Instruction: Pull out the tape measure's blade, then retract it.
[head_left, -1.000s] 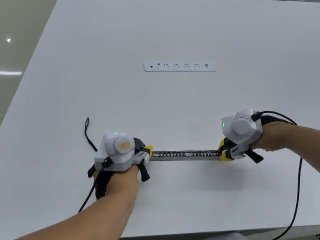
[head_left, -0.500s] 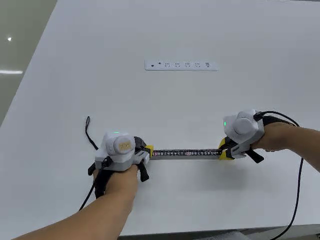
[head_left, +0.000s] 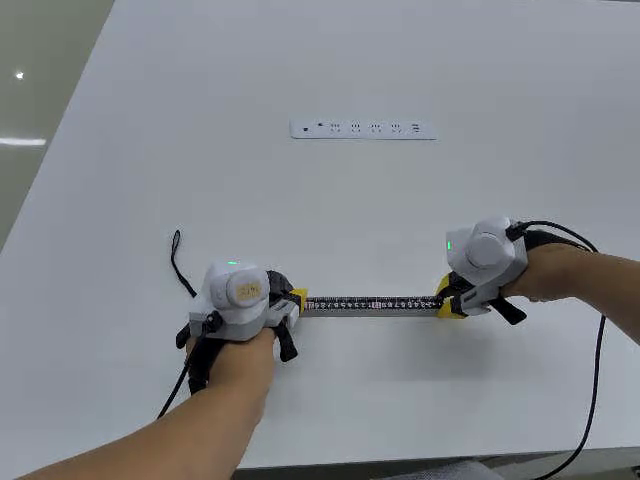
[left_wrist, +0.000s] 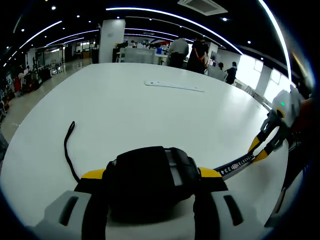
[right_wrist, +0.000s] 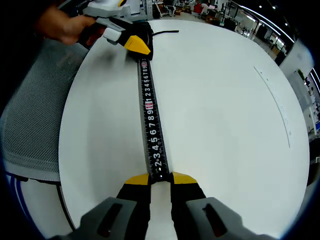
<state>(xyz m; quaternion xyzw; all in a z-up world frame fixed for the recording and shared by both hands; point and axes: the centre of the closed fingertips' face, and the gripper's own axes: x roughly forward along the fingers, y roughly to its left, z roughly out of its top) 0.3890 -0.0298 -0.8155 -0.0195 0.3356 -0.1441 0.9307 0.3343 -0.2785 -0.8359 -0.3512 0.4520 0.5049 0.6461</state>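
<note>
A black tape measure case (left_wrist: 150, 182) with yellow trim sits on the white table, and my left gripper (left_wrist: 152, 200) is shut on it. Its numbered blade (head_left: 372, 302) runs flat across the table from the case (head_left: 280, 292) to my right gripper (head_left: 450, 300). In the right gripper view the blade (right_wrist: 151, 130) stretches away toward the case (right_wrist: 137, 37), and my right gripper (right_wrist: 160, 179) is shut on the blade's end with its yellow-tipped jaws. A black wrist strap (head_left: 180, 265) trails from the case to the left.
A white power strip (head_left: 363, 129) lies flat further back on the table (head_left: 350, 200). The table's front edge runs just below both hands. Black cables hang from both grippers. In the left gripper view, people stand beyond the table's far side.
The drawn-out blade reads slightly shorter now. My right gripper sits a little higher and nearer the case, while the left gripper holds its place.
</note>
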